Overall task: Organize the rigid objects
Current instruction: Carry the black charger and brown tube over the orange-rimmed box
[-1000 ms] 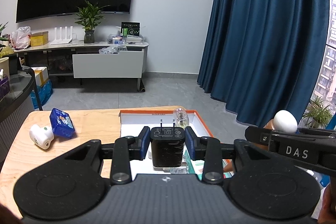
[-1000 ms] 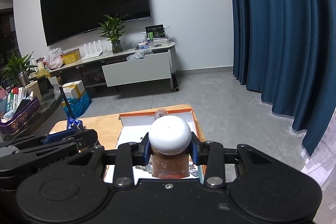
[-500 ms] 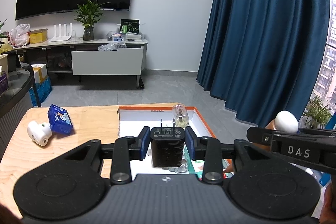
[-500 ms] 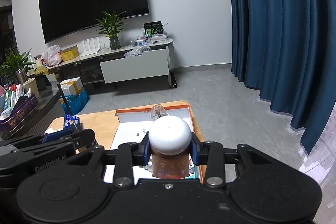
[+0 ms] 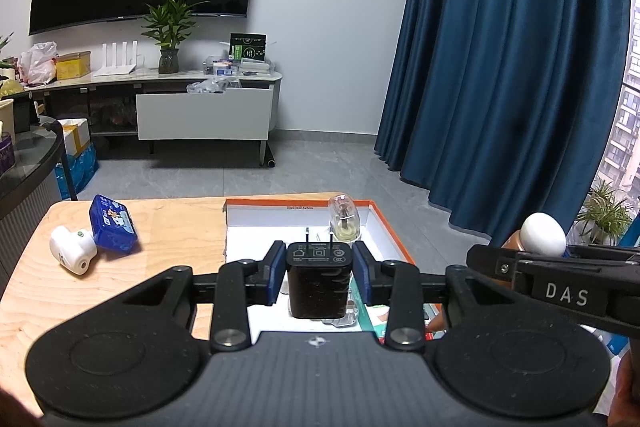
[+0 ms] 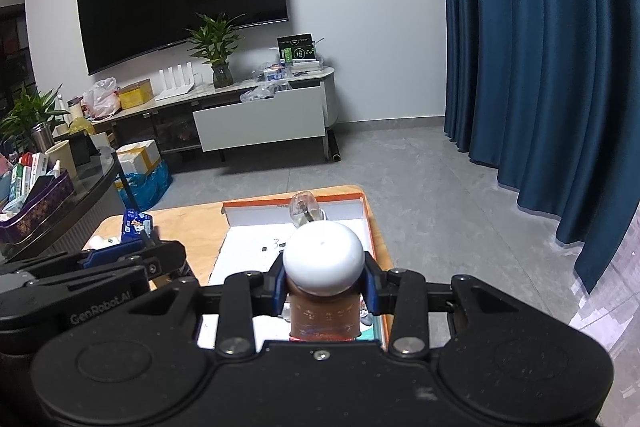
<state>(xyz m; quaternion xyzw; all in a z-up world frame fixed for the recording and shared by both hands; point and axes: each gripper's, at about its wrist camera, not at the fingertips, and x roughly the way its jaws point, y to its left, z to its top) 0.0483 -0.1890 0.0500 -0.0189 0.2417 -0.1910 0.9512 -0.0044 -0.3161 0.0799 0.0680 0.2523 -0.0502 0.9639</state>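
Between the blue pads of the left gripper (image 5: 319, 273), a black charger (image 5: 319, 281) is being clamped upright, its two prongs pointing up and away; the squeeze on its flat sides is probably keeping it from twisting. The right gripper (image 6: 325, 285) is likewise pinching a brown bottle (image 6: 322, 319) just under its white domed cap (image 6: 323, 257), so the cap's overhang is likely acting as a stop against slipping. Both loads are hanging above the near end of an orange-rimmed box (image 5: 390, 233), which looks to be where these rigid things are being gathered.

Under the charger, some clear and green items are lying on the box's white floor, too hidden to name. Farther in, a small glass bulb (image 5: 343, 219) is standing near the back wall, so the open floor between it and the near clutter seems the safest spot to set things down. The two grippers are sitting close beside each other, leaving little sideways room.

Left of the box, on the wooden table (image 5: 172, 227), a blue packet (image 5: 113, 229) and a white cylinder (image 5: 72, 253) are lying touching, well apart from the box, seemingly not yet put away. Beyond the table's far edge the grey floor is lying open.
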